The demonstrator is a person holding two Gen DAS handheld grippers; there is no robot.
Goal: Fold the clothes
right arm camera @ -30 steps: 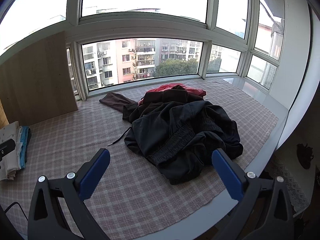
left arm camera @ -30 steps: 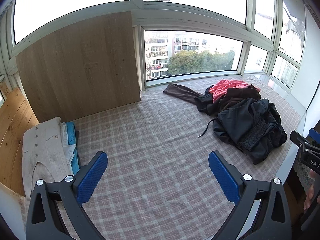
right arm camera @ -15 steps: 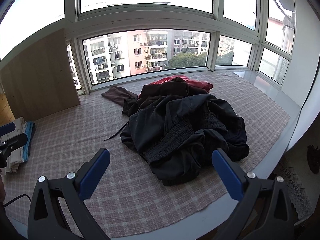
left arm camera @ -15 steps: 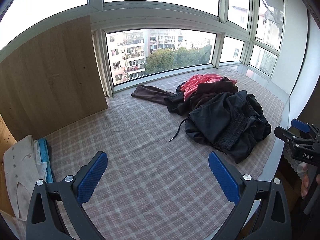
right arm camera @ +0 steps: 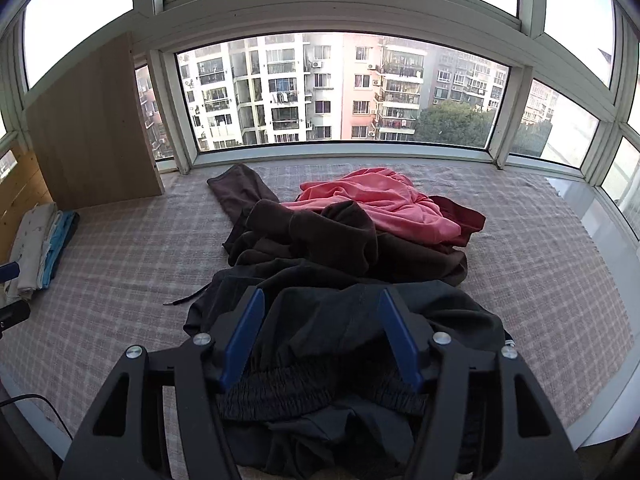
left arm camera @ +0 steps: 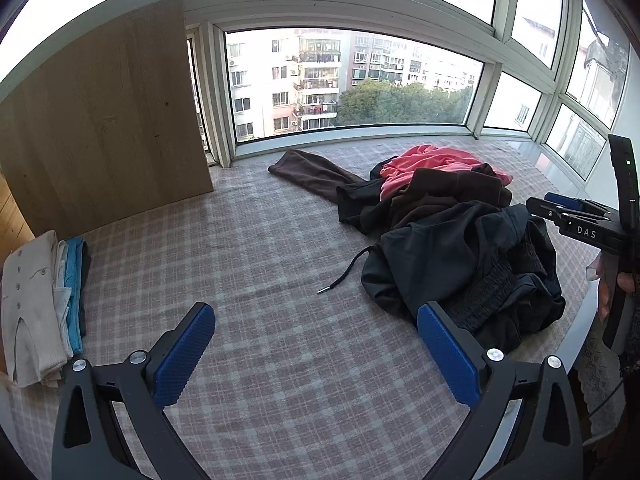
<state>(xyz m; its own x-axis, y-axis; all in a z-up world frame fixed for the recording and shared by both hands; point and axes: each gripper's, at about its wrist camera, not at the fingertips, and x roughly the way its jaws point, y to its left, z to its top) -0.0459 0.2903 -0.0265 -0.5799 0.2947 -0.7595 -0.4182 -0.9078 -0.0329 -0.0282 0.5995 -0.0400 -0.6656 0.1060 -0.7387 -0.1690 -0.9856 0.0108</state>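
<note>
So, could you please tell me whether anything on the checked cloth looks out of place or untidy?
Yes: the dark, brown and pink clothes lie in a crumpled heap, a drawstring trailing out, unlike the neat folded stack at the left edge.

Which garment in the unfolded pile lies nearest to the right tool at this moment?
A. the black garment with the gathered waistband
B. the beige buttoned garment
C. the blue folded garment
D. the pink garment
A: in the right wrist view the right tool is open directly over the black garment, whose gathered waistband sits between its fingers, while the pink garment lies farther back, near the window.
</note>
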